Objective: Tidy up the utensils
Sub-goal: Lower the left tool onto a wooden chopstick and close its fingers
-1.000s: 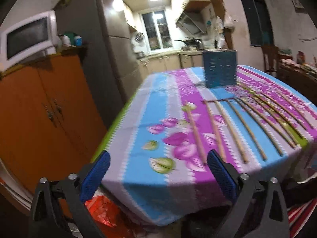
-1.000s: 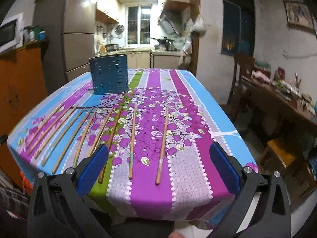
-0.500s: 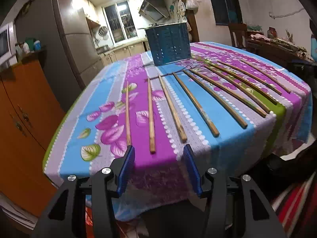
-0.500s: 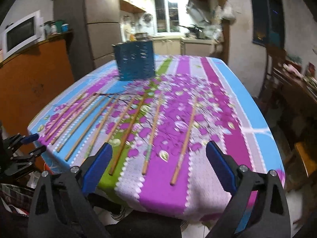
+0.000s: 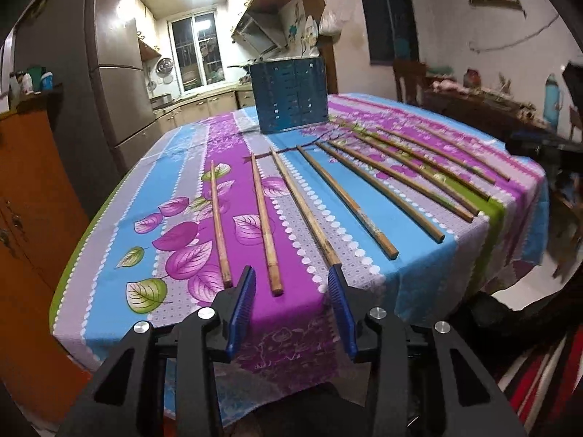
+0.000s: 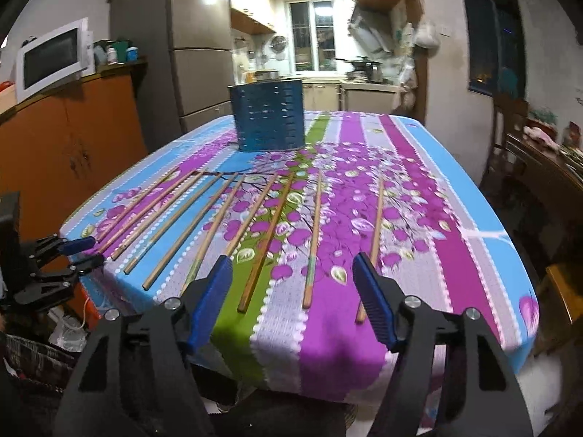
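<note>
Several wooden chopsticks lie side by side on the flowered tablecloth [image 5: 175, 167], thick ends toward the near edge. A blue perforated utensil holder [image 5: 291, 96] stands upright behind them; it also shows in the right wrist view [image 6: 269, 114]. My left gripper [image 5: 293, 291] is open and empty at the near table edge, its fingers either side of the thick end of one chopstick [image 5: 265, 222]. It shows in the right wrist view [image 6: 85, 251] at the table's left corner. My right gripper [image 6: 293, 284] is open and empty, just short of the edge, in front of two chopsticks [image 6: 267, 236] [image 6: 314, 240].
An orange cabinet [image 6: 73, 138] with a microwave [image 6: 51, 58] stands left of the table, a tall fridge [image 6: 200, 58] behind it. A wooden chair and a cluttered side table [image 6: 539, 160] stand on the right. The tablecloth hangs over the near edge.
My left gripper has swung right and up to the table edge and its fingers have narrowed around a chopstick end. My right gripper has narrowed its opening and moved closer to the chopsticks.
</note>
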Demonstrator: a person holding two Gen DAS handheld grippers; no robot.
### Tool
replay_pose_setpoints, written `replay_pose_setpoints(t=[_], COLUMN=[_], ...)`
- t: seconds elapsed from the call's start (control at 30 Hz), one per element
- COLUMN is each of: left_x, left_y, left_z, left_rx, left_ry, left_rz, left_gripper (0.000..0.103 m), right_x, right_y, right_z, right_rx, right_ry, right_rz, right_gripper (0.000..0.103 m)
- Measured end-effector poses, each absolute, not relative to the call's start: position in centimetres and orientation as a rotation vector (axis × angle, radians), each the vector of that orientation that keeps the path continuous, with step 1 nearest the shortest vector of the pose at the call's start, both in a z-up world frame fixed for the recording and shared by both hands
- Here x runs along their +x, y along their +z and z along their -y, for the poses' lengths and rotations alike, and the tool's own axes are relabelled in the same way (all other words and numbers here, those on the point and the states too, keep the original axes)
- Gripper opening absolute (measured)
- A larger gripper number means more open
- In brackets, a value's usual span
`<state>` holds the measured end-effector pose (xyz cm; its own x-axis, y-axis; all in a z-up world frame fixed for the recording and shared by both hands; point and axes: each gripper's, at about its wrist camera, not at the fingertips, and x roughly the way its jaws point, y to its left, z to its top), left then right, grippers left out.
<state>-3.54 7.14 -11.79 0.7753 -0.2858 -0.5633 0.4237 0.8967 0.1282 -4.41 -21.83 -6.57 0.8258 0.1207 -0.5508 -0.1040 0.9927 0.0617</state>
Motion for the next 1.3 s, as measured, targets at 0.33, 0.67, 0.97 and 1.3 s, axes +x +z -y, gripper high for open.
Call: replay_pose_setpoints(t=[0.33, 0.67, 0.97, 1.3], left_x=[-2.2, -2.5, -2.3, -2.7], left_y=[-12.8, -13.1, -13.1, -13.2], left_z=[-8.3, -8.5, -8.5, -7.9], left_rx=[0.162, 0.148, 0.152, 0.158], left_ry=[-0.468, -0.451, -0.452, -0.407], left_rz=[-0.543, -0.516, -0.52, -0.511], left_gripper=[0.021, 0.019, 0.018, 0.012], right_x=[-5.6, -4.5, -2.8, -3.4], right_y=[-6.4, -8.7, -11.2, -11.6], right_z=[17.0, 13.8, 15.0, 17.0], right_rx=[-0.096, -0.183, -0.115, 0.052], right_ry=[0.006, -0.058, -0.043, 0.036], right_rz=[-0.598, -0.641, -0.671, -0.619], right_gripper=[0.039, 0.015, 0.015, 0.005])
